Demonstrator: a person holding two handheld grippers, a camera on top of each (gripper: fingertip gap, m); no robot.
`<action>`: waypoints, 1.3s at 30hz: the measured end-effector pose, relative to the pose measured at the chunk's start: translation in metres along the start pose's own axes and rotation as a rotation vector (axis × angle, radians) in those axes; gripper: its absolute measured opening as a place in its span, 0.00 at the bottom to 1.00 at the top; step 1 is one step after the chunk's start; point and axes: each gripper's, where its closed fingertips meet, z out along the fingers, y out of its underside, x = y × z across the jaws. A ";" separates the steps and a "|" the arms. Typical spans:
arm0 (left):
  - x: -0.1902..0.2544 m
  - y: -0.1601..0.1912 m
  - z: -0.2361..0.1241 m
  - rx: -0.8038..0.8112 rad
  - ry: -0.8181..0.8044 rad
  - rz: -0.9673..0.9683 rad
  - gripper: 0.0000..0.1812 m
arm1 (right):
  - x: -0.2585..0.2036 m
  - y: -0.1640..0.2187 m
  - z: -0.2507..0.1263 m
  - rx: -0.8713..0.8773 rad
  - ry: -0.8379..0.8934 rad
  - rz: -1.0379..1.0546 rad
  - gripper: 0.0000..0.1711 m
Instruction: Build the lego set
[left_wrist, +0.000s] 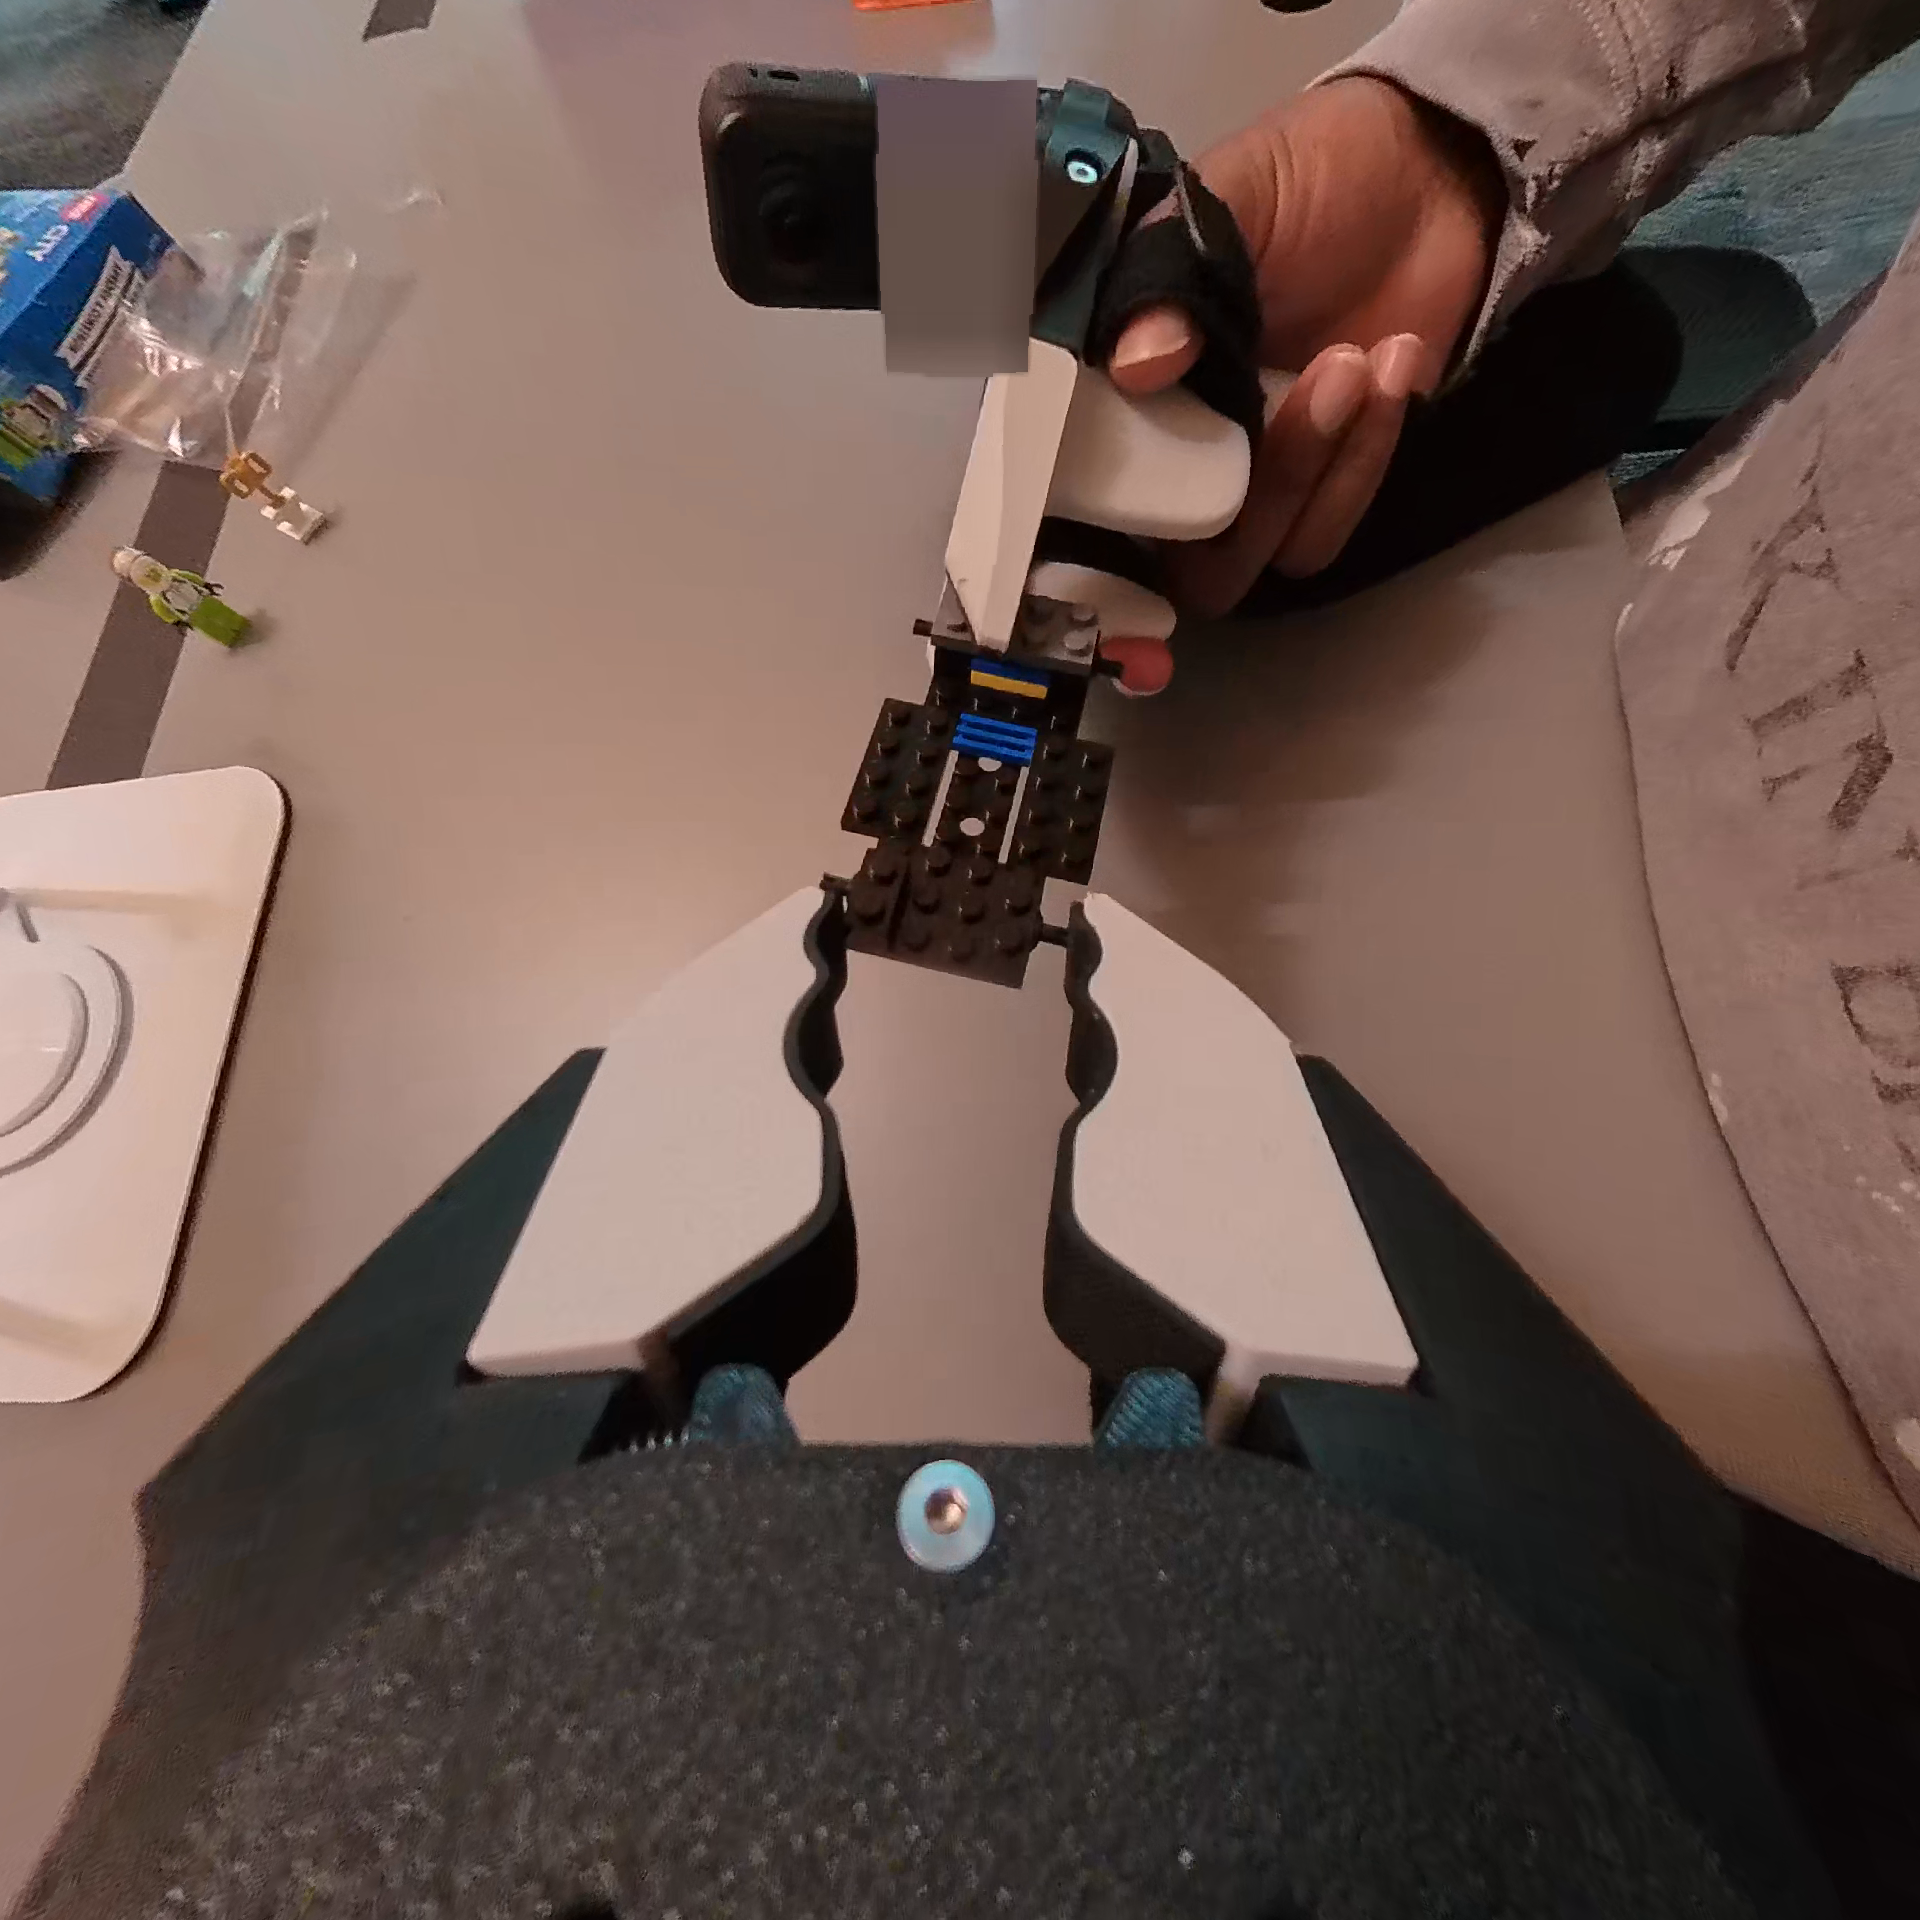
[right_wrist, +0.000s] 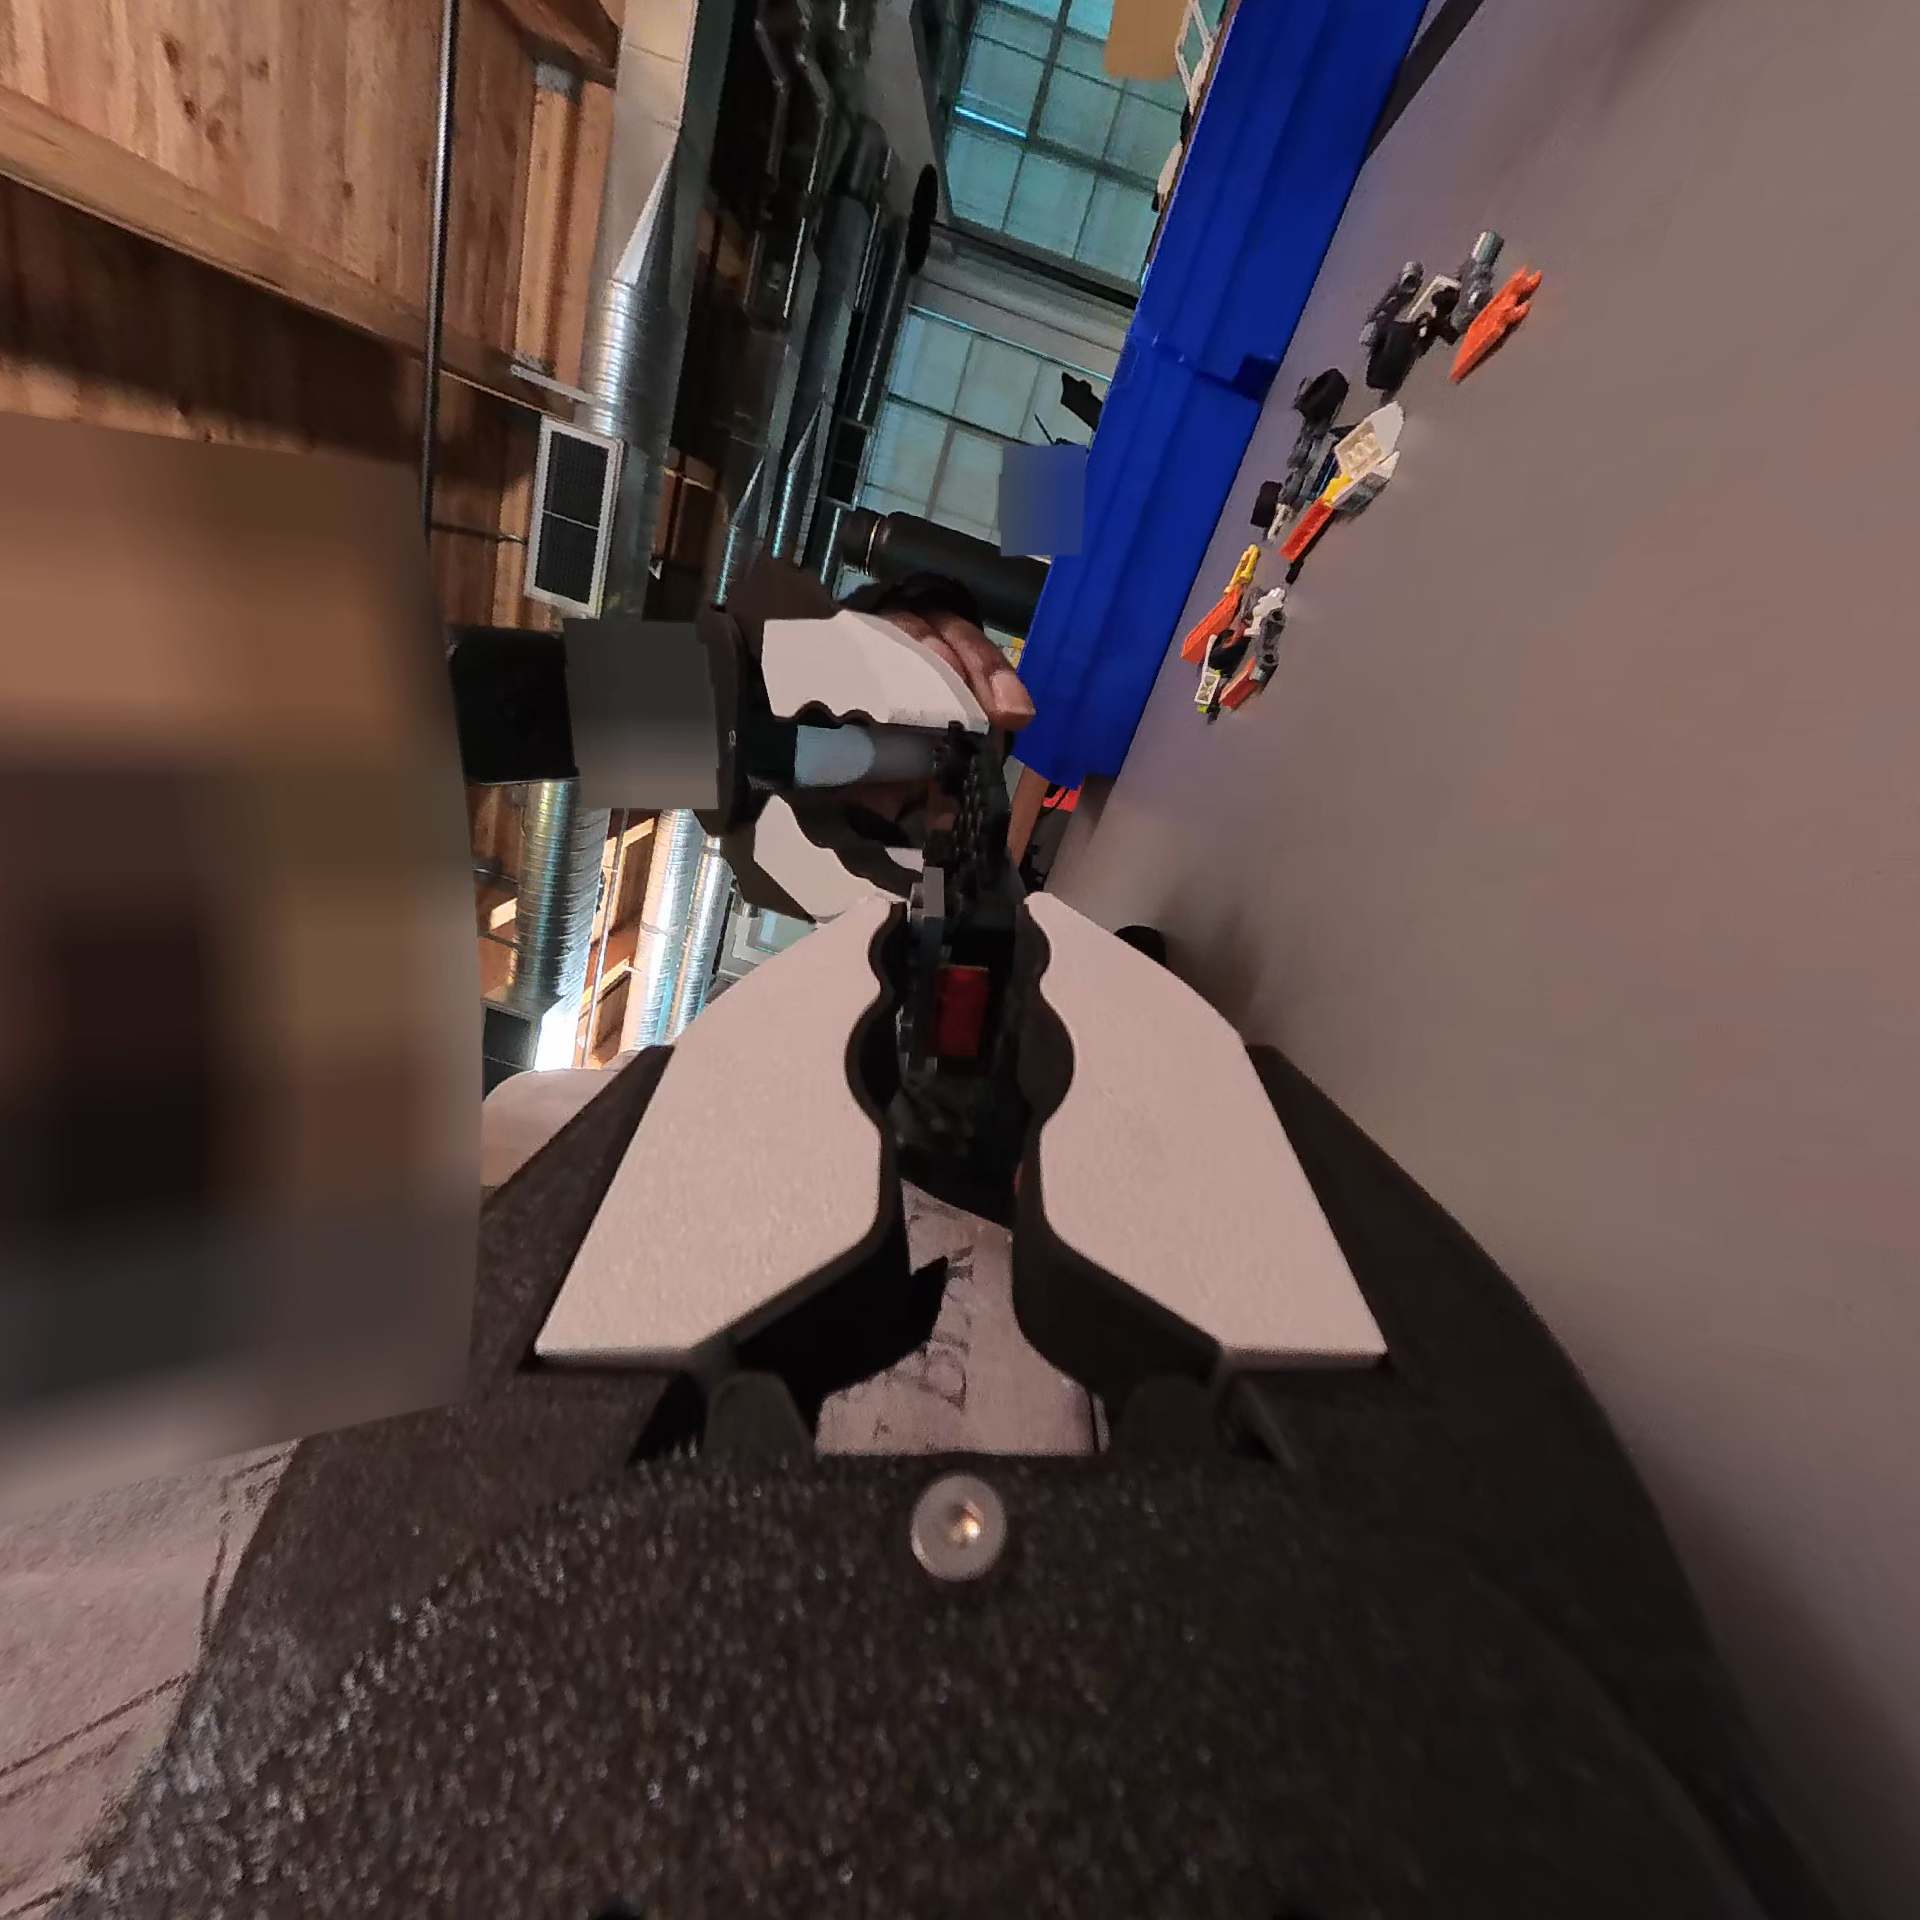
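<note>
**Two grippers sharing one black chassis above the table**

The black chassis (left_wrist: 977, 821) is being held clear of the grey table (left_wrist: 582, 582), studs up toward the left wrist camera, with a blue grille tile (left_wrist: 994, 736) and a blue-and-yellow piece (left_wrist: 1008, 675) sitting along its middle. It looks like a vehicle base with thin axle pins sticking out at the near corners.

The left gripper (left_wrist: 951, 935) is clenching the near end across its width, its fingertips pressing in from either side just by those pins. The right gripper (left_wrist: 1023, 613) is coming in from the far side, turned on edge, and is nipping the opposite end, where a dark grey plate (left_wrist: 1049, 623) and a red piece (left_wrist: 1143, 665) are sitting. In the right wrist view the build is running edge-on between that gripper's fingers (right_wrist: 1122, 1029), the red piece (right_wrist: 961, 1013) is lying between them, and they seem to be gripping the model from both faces.

Holding it at both ends like this is probably giving a firm brace: one tool is steadying the frame while the other is squeezing the end pieces home, I would guess.

Off to the side, a green minifigure (left_wrist: 182, 597) and a small gold-and-white part (left_wrist: 272, 490) are lying near an emptied clear bag (left_wrist: 239, 332) and the blue box (left_wrist: 73, 332). Loose orange, white and grey parts (right_wrist: 1340, 488) are waiting farther along the table, well apart from the work, so plenty of the set is looking unbuilt.
</note>
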 end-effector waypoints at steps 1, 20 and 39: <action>0.001 0.000 0.000 0.003 -0.003 -0.001 0.22 | 0.000 0.001 0.000 -0.003 -0.002 0.000 0.11; 0.016 -0.006 0.004 0.109 -0.024 -0.080 0.22 | -0.001 0.015 -0.007 -0.083 -0.030 0.044 0.11; 0.020 -0.010 -0.001 0.240 -0.087 -0.098 0.22 | -0.006 0.015 -0.007 -0.093 -0.056 0.040 0.10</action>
